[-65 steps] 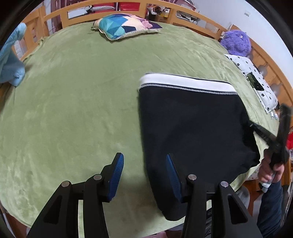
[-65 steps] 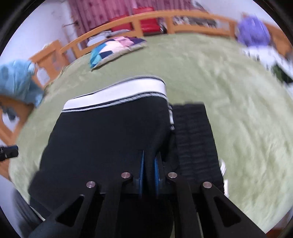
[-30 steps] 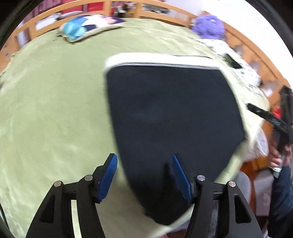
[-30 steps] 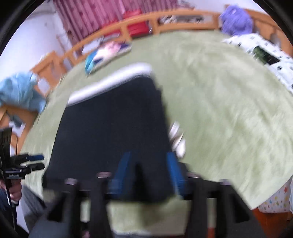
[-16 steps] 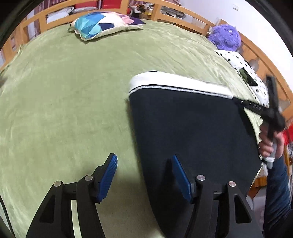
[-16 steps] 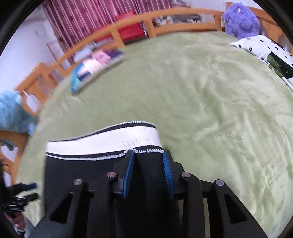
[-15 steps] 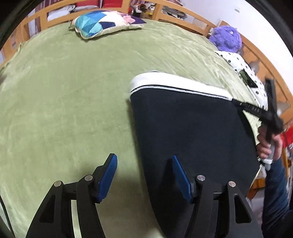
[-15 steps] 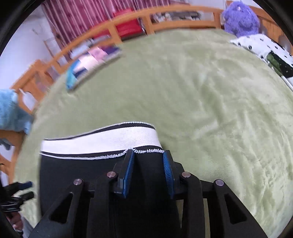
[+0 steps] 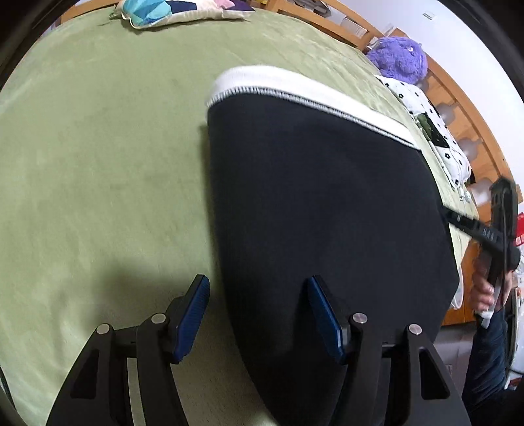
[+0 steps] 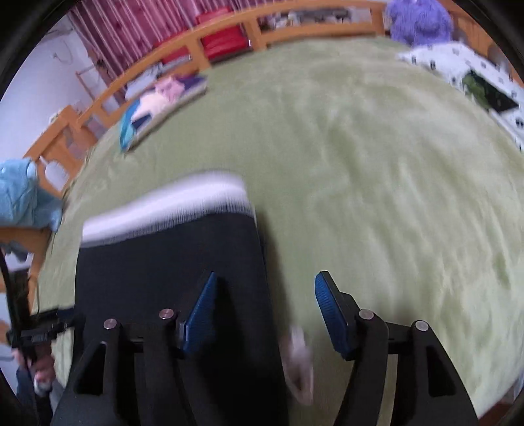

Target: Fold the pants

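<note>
Black pants (image 9: 321, 203) with a white waistband (image 9: 304, 93) lie flat on the green bed cover, waistband at the far end. My left gripper (image 9: 257, 314) is open and empty, straddling the pants' left edge near the front. The pants show blurred in the right wrist view (image 10: 170, 262). My right gripper (image 10: 265, 311) is open and empty, straddling their right edge. A white tag (image 10: 299, 357) sticks out from that edge. The right gripper also shows at the far right of the left wrist view (image 9: 497, 229).
The green bed cover (image 9: 98, 147) has a wooden rail (image 10: 229, 36) around it. A patterned pillow (image 9: 177, 9) lies at the far end. A purple plush (image 9: 399, 59) and a dotted white cushion (image 9: 435, 131) sit at the right. Blue cloth (image 10: 19, 196) hangs at the left.
My right gripper has opened and drawn back from the waistband toward the near end of the pants. My left gripper has shifted closer over the left edge, still open.
</note>
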Available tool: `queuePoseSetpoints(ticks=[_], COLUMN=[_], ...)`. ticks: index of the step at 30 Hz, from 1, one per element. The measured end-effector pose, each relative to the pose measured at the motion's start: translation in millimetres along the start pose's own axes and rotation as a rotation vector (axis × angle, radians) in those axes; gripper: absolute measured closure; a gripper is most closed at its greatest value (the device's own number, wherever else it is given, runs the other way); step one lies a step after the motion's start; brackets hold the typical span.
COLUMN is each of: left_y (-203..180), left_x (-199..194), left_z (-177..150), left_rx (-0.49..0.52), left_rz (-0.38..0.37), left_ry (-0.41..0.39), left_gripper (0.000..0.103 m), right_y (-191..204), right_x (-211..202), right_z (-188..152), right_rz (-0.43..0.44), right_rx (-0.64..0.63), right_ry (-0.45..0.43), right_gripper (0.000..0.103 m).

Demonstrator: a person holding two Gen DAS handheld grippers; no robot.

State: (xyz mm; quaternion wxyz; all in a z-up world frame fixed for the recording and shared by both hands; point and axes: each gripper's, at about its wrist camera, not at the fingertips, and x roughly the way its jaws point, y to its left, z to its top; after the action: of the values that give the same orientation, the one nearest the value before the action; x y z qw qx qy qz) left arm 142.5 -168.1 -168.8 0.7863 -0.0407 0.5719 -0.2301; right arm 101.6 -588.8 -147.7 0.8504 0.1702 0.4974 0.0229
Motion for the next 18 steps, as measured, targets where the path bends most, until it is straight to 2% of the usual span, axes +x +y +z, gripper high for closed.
queuePoseSetpoints(ticks=[2,4,6,8,10,14,15,16,17,18], left_y=[0,0,1,0,0,-1,-1,-1,-1,-1], left_x=[2,6,9,12,13,20,21,23,23,23], left_z=[-1,1,1,4,7,12,13,15,16,17], left_rx=[-0.003,-0.007,-0.006,-0.003,0.003,-0.007,-0.014,-0.027,-0.037,-0.054], left_rz=[0.005,-0.007,-0.013,-0.012,-0.014,-0.035,-0.043,-0.058,-0.077,-0.093], left_ry=[0.001,0.014,0.016,0.019,0.017,-0.004,-0.008,-0.016,-0.023,-0.024], left_gripper=[0.038,0.035,0.033,0.031,0.029,0.028,0.03,0.033,0.046,0.052], right_y=[-6,-12,-22,-28,-29,-17,-17,-18,-17,-18], right_x=[0,2,14,33,46,52,54,54,53,52], right_z=[-20,-25,-23,-23,-21,-15,-14,-13,-13,-13], right_rz=[0.036,0.073,0.132,0.199,0.254,0.247,0.259,0.277,0.339,0.348], right_rx=[0.03,0.074,0.144,0.203,0.226,0.175,0.178,0.18,0.186,0.197], right_ry=[0.01,-0.001,0.009,0.034,0.036,0.034,0.038,0.041,0.049,0.047], right_gripper=[0.041,0.04,0.034,0.022,0.016,0.015,0.016,0.023,0.042,0.042])
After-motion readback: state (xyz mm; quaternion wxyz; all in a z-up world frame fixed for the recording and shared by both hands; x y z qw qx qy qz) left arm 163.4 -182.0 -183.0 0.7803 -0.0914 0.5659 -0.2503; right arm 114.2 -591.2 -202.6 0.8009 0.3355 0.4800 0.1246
